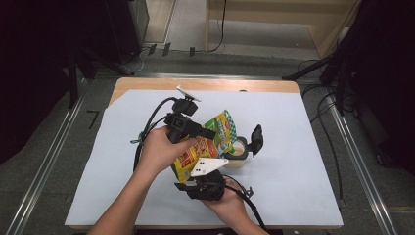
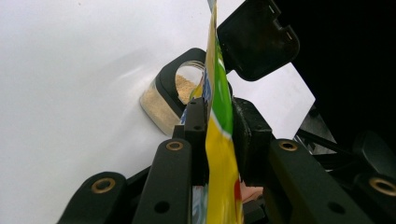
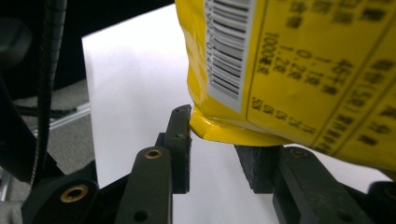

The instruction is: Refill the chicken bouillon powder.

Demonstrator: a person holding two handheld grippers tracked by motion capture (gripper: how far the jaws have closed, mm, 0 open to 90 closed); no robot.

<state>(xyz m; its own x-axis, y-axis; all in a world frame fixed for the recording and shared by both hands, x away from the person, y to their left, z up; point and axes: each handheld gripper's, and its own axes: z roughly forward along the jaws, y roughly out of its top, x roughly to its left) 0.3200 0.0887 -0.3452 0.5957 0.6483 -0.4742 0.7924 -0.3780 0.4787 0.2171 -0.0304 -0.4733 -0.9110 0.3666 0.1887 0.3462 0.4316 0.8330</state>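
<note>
Two grippers work one yellow-and-green snack bag (image 1: 208, 144) held in the air near the middle of the white sheet (image 1: 293, 161) on the table. From 9 o'clock in the high view, the left gripper (image 1: 208, 133) comes in with its jaws pinched tight on the bag's green upper part — the left gripper view shows the bag (image 2: 218, 140) edge-on, squeezed between both pads. Just beyond the bag's top, at about 3 o'clock from it, stands a clear jar (image 1: 236, 152) of tan crumbs with its black flip lid (image 1: 256, 139) swung up and open; the bag's mouth tilts toward it. At 6 o'clock, the right gripper (image 1: 195, 178) sits under the bag's yellow bottom corner (image 3: 219, 128) — its jaws stand narrowly apart, the left pad touching the corner, the right pad just below the bag, not clamping.
</note>
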